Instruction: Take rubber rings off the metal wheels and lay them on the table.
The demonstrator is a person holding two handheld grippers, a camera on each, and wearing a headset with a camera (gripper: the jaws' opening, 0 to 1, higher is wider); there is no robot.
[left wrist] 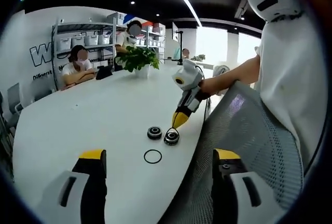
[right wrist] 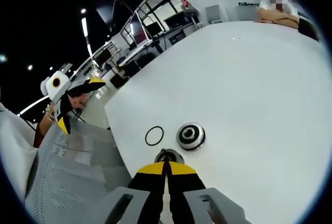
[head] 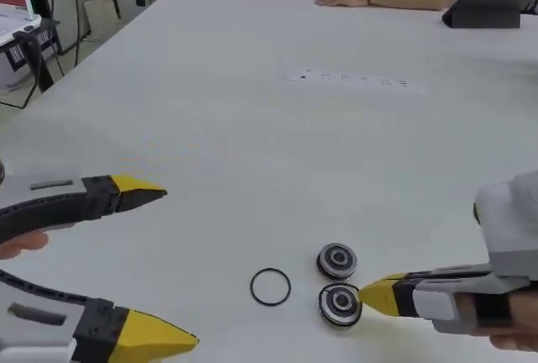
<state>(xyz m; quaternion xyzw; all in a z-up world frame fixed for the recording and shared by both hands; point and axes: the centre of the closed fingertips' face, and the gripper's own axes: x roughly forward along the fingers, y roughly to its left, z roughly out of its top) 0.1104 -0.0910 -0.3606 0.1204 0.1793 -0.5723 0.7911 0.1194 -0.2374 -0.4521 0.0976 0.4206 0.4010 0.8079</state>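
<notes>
**A:** Which one are we working on?

**B:** The rubber ring (head: 324, 306) round the near wheel (head: 340, 304), which is sitting close to the near edge of the worktop (head: 252, 128). The far wheel (head: 337, 260) is standing just beside it, farther from that edge. A loose ring (head: 253, 286) is lying flat just to the left of both.

**A:** What's gripping it?

**B:** The right gripper (head: 366, 296) is pressing its tips against the near wheel's right side, with its jaws squeezed together and no gap showing. In the left gripper view a thin black loop is rising from the wheel to those tips, so I'm judging that they're pinching the rubber ring.

**A:** And the other one?

**B:** The left gripper (head: 181, 267) is hanging well to the left, with its jaws spread wide, holding nothing and touching nothing.

**A:** How should the peel go?

**B:** I'd be lifting the pinched bit up and out over the rim, then rolling it round the wheel rather than yanking it straight off. The wheel is lying free on the worktop, so it's likely to drag or tip, and the idle jaws could be pinning it down. Then I'd be laying the ring flat beside the loose one, away from the edge.
</notes>
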